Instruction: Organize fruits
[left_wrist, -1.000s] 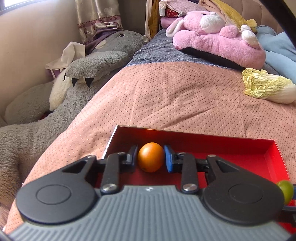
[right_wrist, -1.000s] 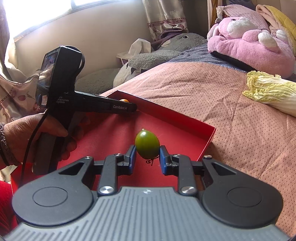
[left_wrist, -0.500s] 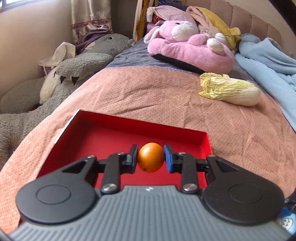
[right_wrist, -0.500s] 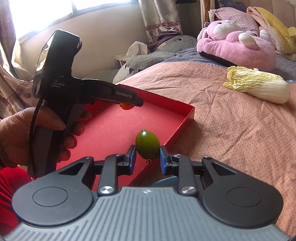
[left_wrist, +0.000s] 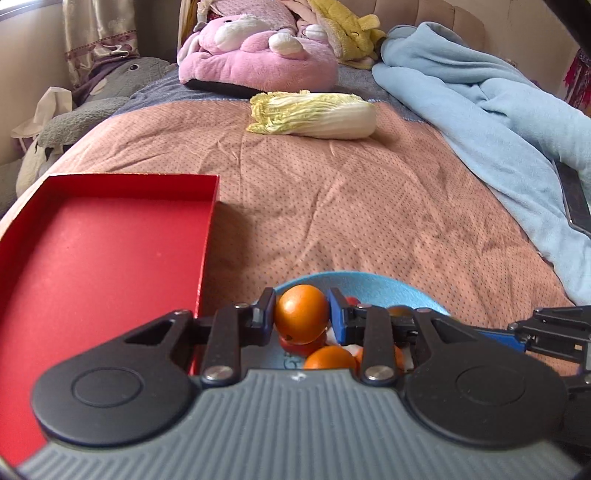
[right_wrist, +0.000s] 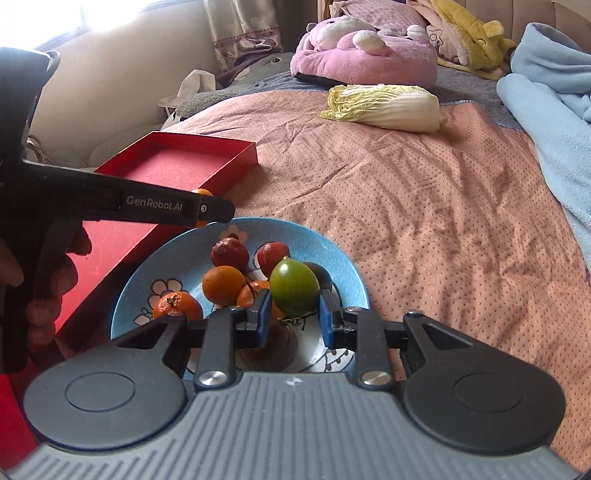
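Both grippers have shifted off the red box and now hang over the blue plate; a second ago both were over the box interior.

Left gripper: jaws clenched on the orange fruit, same grip as before. The fruit is held above the plate's near-left part, with other orange and red fruits visible under it. In the left wrist view the red box has slid from dead centre to the left side and looks empty in the part that shows.

Right gripper: jaws clenched on the green fruit, grip unchanged. The fruit is held above the plate's middle. Earlier it hung over the box floor; half a second ago it was at the box's edge.

The plate sits on the bed, just right of the box, touching or nearly touching its long wall; I cannot tell which. On it: three orange fruits and two dark red ones, clustered centre-left. A dark fruit lies below the right jaws, partly hidden.

In the right wrist view the left gripper's arm crosses the plate's far-left rim, with a hand on its handle.

The napa cabbage lies farther up the bed, well apart from the plate. The pink plush and the blue blanket are behind it.
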